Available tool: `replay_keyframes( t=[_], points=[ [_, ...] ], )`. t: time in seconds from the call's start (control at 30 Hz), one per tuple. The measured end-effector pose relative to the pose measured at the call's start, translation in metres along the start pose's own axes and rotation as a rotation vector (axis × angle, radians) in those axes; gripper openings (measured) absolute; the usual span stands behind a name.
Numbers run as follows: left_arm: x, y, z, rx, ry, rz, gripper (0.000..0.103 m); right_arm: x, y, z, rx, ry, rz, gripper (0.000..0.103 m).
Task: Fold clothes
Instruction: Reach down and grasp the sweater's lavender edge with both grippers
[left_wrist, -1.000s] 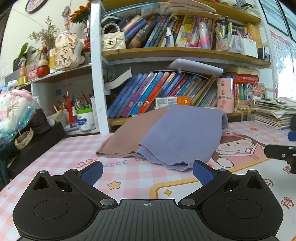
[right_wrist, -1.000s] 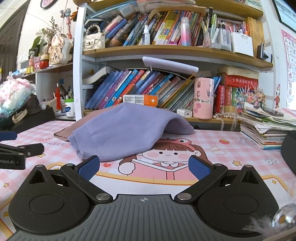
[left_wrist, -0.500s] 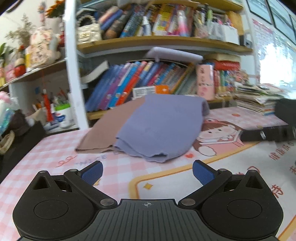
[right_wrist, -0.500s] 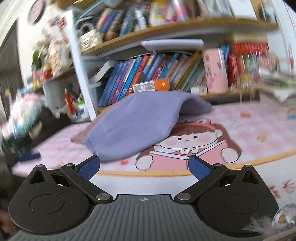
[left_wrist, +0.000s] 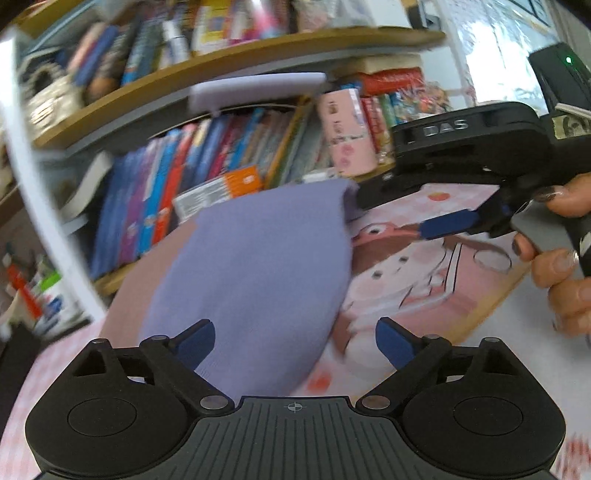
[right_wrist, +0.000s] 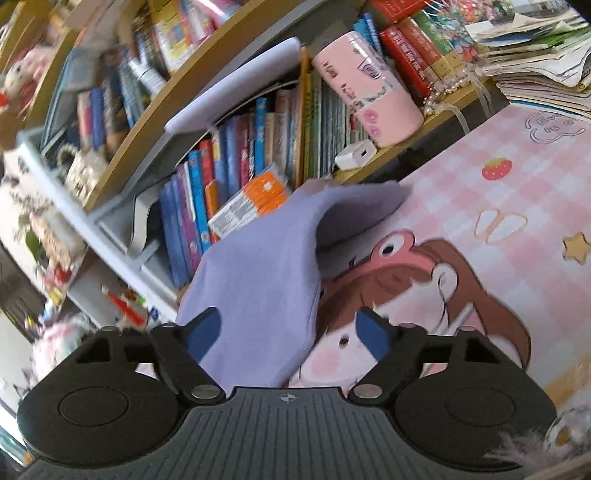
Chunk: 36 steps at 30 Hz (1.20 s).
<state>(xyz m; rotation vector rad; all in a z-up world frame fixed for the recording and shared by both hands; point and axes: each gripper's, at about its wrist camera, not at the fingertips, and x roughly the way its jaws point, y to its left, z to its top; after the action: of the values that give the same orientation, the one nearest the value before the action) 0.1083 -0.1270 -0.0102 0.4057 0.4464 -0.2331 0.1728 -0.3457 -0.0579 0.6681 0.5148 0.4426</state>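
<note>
A lavender cloth (left_wrist: 251, 266) lies draped over a tan cloth (left_wrist: 125, 306) on the pink cartoon desk mat (left_wrist: 424, 295), against the bookshelf. My left gripper (left_wrist: 295, 341) is at the lavender cloth's near edge. Its jaws are closing with the cloth between the blue pads, which are not pressing on it. In the right wrist view the lavender cloth (right_wrist: 258, 266) runs down between the fingers of my right gripper (right_wrist: 288, 332). Those jaws are closing too, and the pads stand apart from the fabric. In the left wrist view the right gripper (left_wrist: 399, 214), held by a hand (left_wrist: 561, 258), reaches the cloth's far right corner.
A bookshelf packed with books (right_wrist: 236, 155) stands right behind the cloths. A pink cup (right_wrist: 365, 99), a white charger (right_wrist: 356, 155) and an orange box (right_wrist: 255, 199) sit on its lowest shelf. A stack of papers (right_wrist: 546, 74) lies at the right. Bare mat (right_wrist: 517, 192) spreads to the right.
Both grippers have moved in close to the lavender cloth and rolled, so the scene tilts. Their pads stand nearer together, and the right gripper now looms at the right of the left view.
</note>
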Motion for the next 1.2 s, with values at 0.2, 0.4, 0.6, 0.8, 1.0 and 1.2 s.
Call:
replay_keyframes(
  t=[0.2, 0.4, 0.6, 0.8, 1.0, 1.2],
  points=[
    [0.064, -0.039, 0.042, 0.104, 0.02, 0.033, 0.094, -0.012, -0.037, 0.011, 0.165, -0.078, 0.041, 0.069],
    [0.105, -0.056, 0.065, 0.183, 0.046, 0.097, 0.094, -0.029, -0.051, 0.016, 0.259, -0.135, 0.072, 0.073],
    [0.129, -0.063, 0.07, 0.208, 0.066, 0.158, 0.093, -0.028, -0.057, 0.012, 0.333, -0.116, 0.077, 0.079],
    [0.145, -0.06, 0.063, 0.241, 0.071, 0.198, 0.071, -0.026, -0.057, 0.009, 0.352, -0.102, 0.083, 0.08],
    [0.136, 0.0, 0.054, 0.112, 0.092, 0.139, 0.01, -0.022, -0.053, 0.007, 0.358, -0.062, 0.136, 0.08],
    [0.052, 0.015, 0.033, 0.083, 0.013, -0.073, 0.008, -0.011, -0.033, -0.007, 0.308, 0.074, 0.213, 0.082]
  ],
)
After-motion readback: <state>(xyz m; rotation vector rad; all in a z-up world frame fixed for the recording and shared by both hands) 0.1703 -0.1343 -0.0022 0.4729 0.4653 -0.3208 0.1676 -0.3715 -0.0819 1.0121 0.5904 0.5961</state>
